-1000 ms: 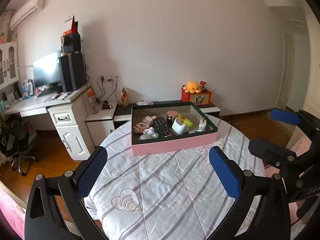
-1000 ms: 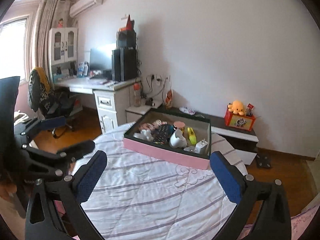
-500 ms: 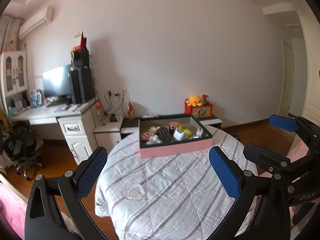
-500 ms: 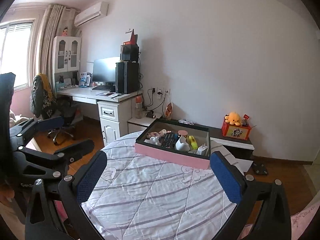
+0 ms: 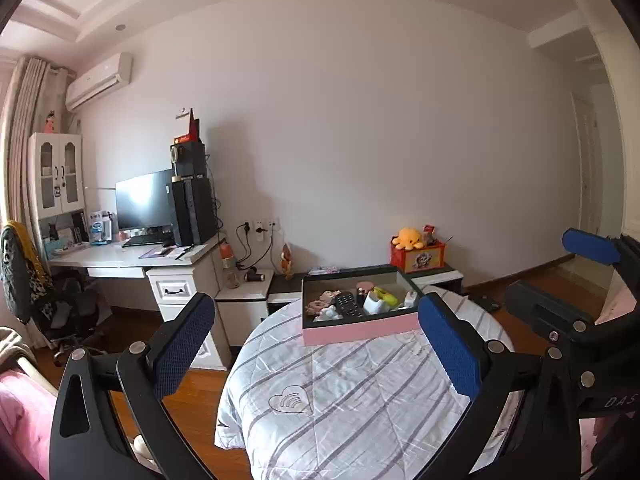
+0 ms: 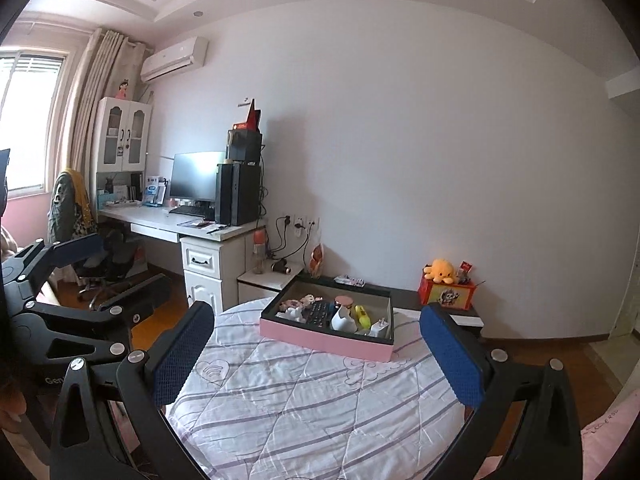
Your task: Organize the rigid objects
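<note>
A: Tongs status?
B: My left gripper (image 5: 316, 344) and right gripper (image 6: 316, 350) — both released, nothing between the pads, well short of the pink box (image 5: 360, 330).
A: Box?
B: On the round table's (image 6: 304, 408) far side — remote (image 6: 320, 312) and other small items inside.

White computer desk (image 5: 132, 258) stands far left of the tongs, carrying a monitor (image 5: 145, 200) and black tower (image 5: 196, 210). Air conditioner (image 6: 175, 59) is mounted high on the wall. Orange plush octopus (image 6: 440, 271) sits on a red box (image 6: 447, 295), ahead right.
</note>
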Action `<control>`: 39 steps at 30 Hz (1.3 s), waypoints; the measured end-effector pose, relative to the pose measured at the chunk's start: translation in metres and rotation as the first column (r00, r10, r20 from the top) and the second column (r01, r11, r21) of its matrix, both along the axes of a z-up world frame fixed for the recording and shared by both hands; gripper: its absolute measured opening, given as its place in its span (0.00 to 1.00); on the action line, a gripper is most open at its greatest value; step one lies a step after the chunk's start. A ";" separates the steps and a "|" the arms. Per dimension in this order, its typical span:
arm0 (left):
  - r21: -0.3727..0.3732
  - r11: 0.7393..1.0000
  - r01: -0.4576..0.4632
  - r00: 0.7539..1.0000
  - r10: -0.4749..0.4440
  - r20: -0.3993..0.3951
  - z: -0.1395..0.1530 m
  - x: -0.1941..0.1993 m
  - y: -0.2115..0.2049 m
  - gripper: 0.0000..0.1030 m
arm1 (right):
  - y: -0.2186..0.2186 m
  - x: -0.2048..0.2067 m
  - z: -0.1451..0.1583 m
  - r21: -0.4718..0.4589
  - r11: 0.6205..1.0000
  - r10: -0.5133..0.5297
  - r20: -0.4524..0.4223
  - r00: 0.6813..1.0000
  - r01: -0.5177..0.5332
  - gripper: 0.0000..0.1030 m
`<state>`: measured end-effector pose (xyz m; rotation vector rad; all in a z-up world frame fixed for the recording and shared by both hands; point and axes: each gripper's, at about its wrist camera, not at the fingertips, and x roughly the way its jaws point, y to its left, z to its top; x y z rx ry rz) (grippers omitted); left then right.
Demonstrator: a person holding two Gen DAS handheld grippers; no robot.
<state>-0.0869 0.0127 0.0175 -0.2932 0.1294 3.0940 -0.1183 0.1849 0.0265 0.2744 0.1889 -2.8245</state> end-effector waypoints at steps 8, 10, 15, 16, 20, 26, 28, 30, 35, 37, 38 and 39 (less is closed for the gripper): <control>0.014 1.000 0.002 0.999 -0.002 -0.045 0.008 0.024 0.000 1.00 | -0.001 0.023 0.011 -0.010 1.000 -0.003 -0.047 0.999 0.003 1.00; 0.013 1.000 0.002 0.999 -0.001 -0.054 0.009 0.030 0.000 1.00 | -0.001 0.028 0.013 -0.009 1.000 -0.002 -0.053 0.999 0.002 1.00; 0.012 1.000 -0.010 0.997 0.011 -0.076 0.011 0.047 -0.001 1.00 | -0.003 0.041 0.015 -0.009 1.000 0.002 -0.070 0.998 -0.002 1.00; 0.012 1.000 -0.013 0.997 0.014 -0.082 0.011 0.051 -0.001 1.00 | -0.003 0.044 0.016 -0.010 1.000 0.002 -0.074 0.997 -0.003 1.00; 0.008 1.000 -0.014 0.995 0.015 -0.103 0.013 0.064 -0.001 1.00 | -0.003 0.054 0.017 -0.012 1.000 0.005 -0.089 0.996 -0.006 1.00; -0.005 1.000 -0.007 0.994 0.007 -0.113 0.011 0.081 0.001 1.00 | -0.003 0.070 0.019 -0.010 1.000 -0.002 -0.111 0.994 0.000 1.00; -0.016 1.000 -0.013 0.993 0.012 -0.119 0.011 0.085 0.002 1.00 | -0.003 0.072 0.019 -0.014 1.000 -0.003 -0.113 0.994 0.002 1.00; -0.022 1.000 -0.013 0.992 0.010 -0.125 0.011 0.088 0.003 1.00 | -0.003 0.075 0.019 -0.013 1.000 -0.008 -0.116 0.993 0.006 1.00; -0.017 1.000 -0.010 0.988 0.007 -0.151 0.015 0.098 0.001 1.00 | -0.003 0.080 0.024 -0.030 1.000 -0.009 -0.140 0.990 0.004 1.00; -0.015 1.000 -0.011 0.987 0.008 -0.161 0.017 0.101 0.002 1.00 | -0.005 0.082 0.027 -0.029 1.000 -0.010 -0.151 0.989 0.006 1.00; -0.012 1.000 -0.011 0.986 0.009 -0.167 0.018 0.102 0.001 1.00 | -0.006 0.083 0.029 -0.024 1.000 -0.010 -0.155 0.988 0.006 1.00; -0.009 1.000 -0.010 0.986 0.009 -0.168 0.018 0.103 0.001 1.00 | -0.007 0.083 0.029 -0.022 1.000 -0.011 -0.158 0.987 0.007 1.00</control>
